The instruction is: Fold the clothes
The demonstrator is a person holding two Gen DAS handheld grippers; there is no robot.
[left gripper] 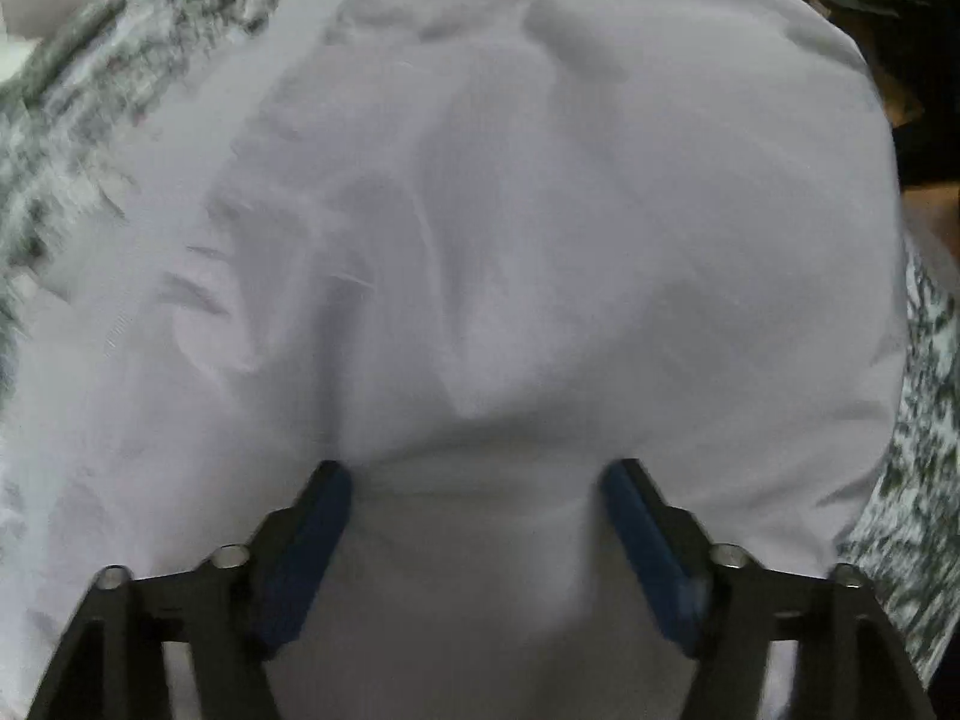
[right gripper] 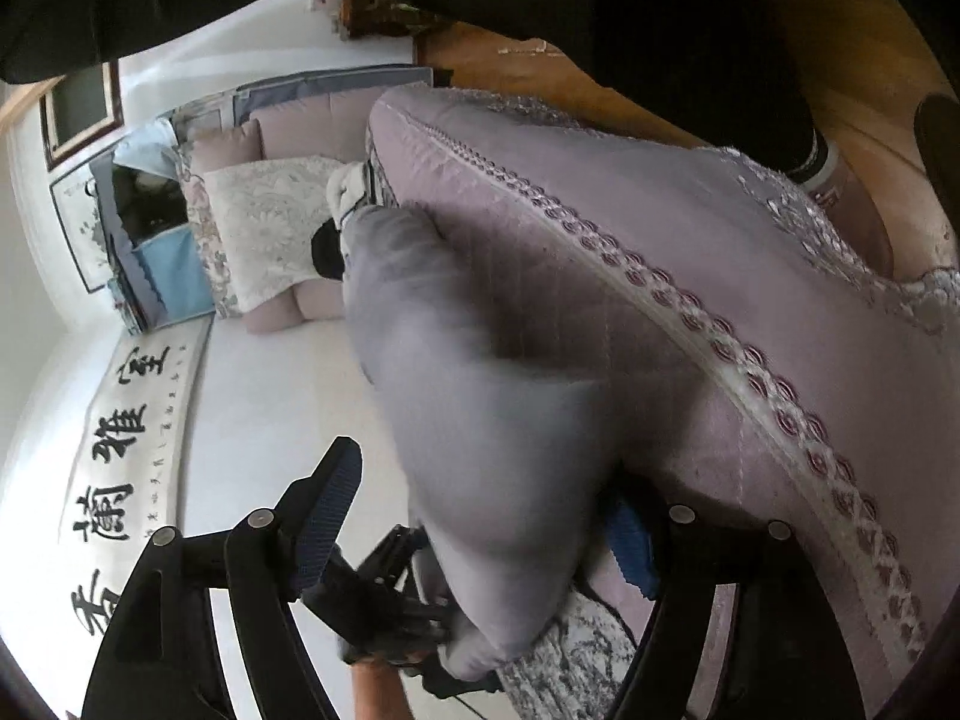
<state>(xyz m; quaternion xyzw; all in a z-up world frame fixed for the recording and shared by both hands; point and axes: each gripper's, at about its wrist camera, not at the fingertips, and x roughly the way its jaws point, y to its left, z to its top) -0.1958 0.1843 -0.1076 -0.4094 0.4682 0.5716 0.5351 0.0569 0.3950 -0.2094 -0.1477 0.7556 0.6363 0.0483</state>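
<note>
pale garment [left gripper: 510, 240] blankets bed, mattress edge [right gripper: 720, 330] alongside

my left gripper [left gripper: 477, 477] points down with jaws apart over a rumpled pale lilac cloth [left gripper: 510, 240], grey-patterned fabric [left gripper: 90, 120] underneath.

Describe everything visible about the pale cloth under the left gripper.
The cloth is pale lilac-grey, thin and soft-looking, plain, creased in broad soft folds. It lies spread over a grey-and-white patterned cover, filling most of the left wrist view. The left gripper points down at it, jaws apart; a bulge of cloth sits between the blue pads, contact unclear through blur.
</note>
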